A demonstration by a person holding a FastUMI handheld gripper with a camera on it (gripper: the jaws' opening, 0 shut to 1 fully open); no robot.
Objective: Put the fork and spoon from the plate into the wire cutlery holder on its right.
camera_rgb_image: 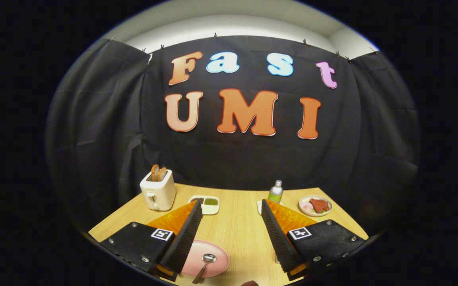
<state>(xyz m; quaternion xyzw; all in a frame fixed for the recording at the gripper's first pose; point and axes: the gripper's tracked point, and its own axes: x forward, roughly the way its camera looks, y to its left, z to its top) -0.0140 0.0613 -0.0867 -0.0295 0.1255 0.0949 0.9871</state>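
Note:
My gripper [231, 206] is open, its two black ribbed fingers [185, 236] spread wide above the wooden table [237, 226], with nothing between them. A pink plate [219, 260] lies low between the fingers, close to the left one, which covers part of it. A metal spoon [205, 265] rests on the plate, bowl pointing away from me. The fork is hidden or too small to make out. A bit of thin wire [277, 260] shows right beside the right finger; whether it belongs to the cutlery holder I cannot tell.
At the back left stands a white toaster [158, 192] with toast in it. A small white dish with green and dark food [207, 203] lies beyond the left finger. A bottle [275, 192] and a plate of red food [315, 205] sit at the back right.

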